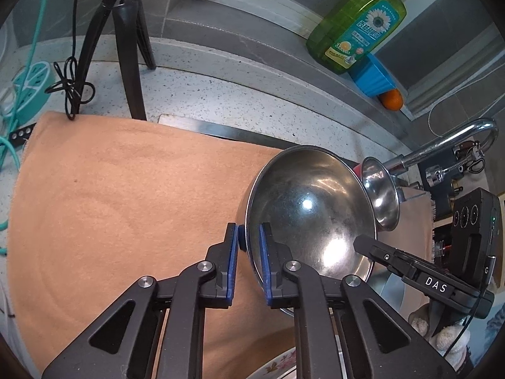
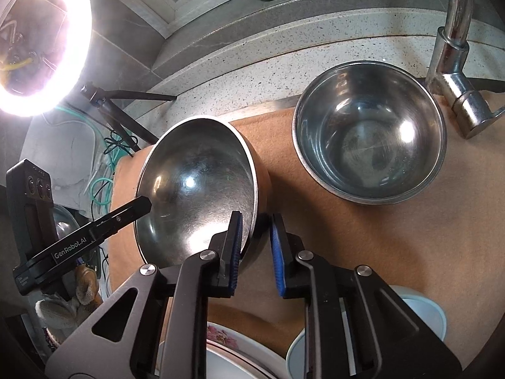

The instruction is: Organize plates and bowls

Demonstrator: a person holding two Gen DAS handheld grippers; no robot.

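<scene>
A steel bowl [image 1: 312, 211] is held tilted above the orange cloth [image 1: 126, 195]. My left gripper [image 1: 249, 240] straddles its left rim, one finger inside and one outside, pads close to the wall. My right gripper [image 2: 255, 233] straddles the opposite rim of the same bowl [image 2: 195, 195], with a visible gap at the outer pad. A second steel bowl [image 2: 369, 132] stands upright on the cloth [image 2: 347, 227] to the right, by the faucet; it also shows in the left wrist view [image 1: 382, 192]. A floral plate [image 2: 221, 341] and a pale blue plate [image 2: 423, 312] lie at the near edge.
A chrome faucet [image 2: 454, 57] rises at the right behind the second bowl. A green soap bottle [image 1: 356, 25], blue cup [image 1: 372, 75] and orange [image 1: 391, 99] sit on the back ledge. A tripod [image 1: 126, 41], cables and power strip [image 1: 31, 85] stand at the left. A ring light [image 2: 41, 38] glares.
</scene>
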